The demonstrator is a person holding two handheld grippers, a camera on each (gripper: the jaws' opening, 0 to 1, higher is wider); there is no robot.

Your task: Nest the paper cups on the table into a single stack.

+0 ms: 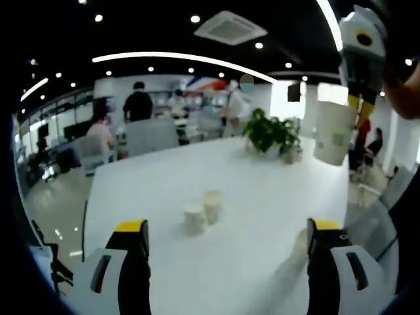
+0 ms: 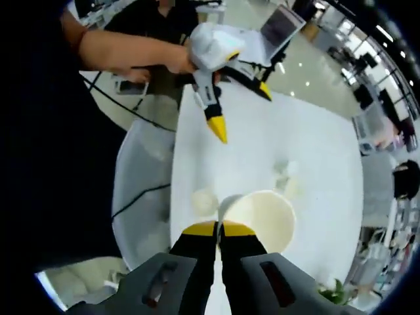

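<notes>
Left gripper view: left gripper (image 1: 226, 239) low at the near edge of the white table (image 1: 262, 197), jaws spread wide with nothing between them. Two cups (image 1: 202, 211) standing upside down near the middle of the table, touching or nearly so, one slightly behind the other. Farther right, a plant (image 1: 271, 133) at the far edge. Beyond the table, people and chairs, blurred. At upper right, right gripper (image 1: 357, 102) raised well above the table's right edge, closed on the rim of a held cup (image 1: 333, 133), mouth up, slightly tilted.

Right gripper view: person's forearm and hand (image 2: 177, 59) at upper left, holding the left gripper (image 2: 239, 111), yellow tips apart, above the table (image 2: 321, 151). Lower centre, right gripper (image 2: 218, 230) pinched shut on the rim of the held cup (image 2: 262, 220), open mouth facing the camera. Just left of it, one cup (image 2: 203, 201) on the table below; another pale cup-like shape (image 2: 285, 174) up and right, too blurred to tell more. Plant (image 2: 335, 292) at the lower right edge.
</notes>
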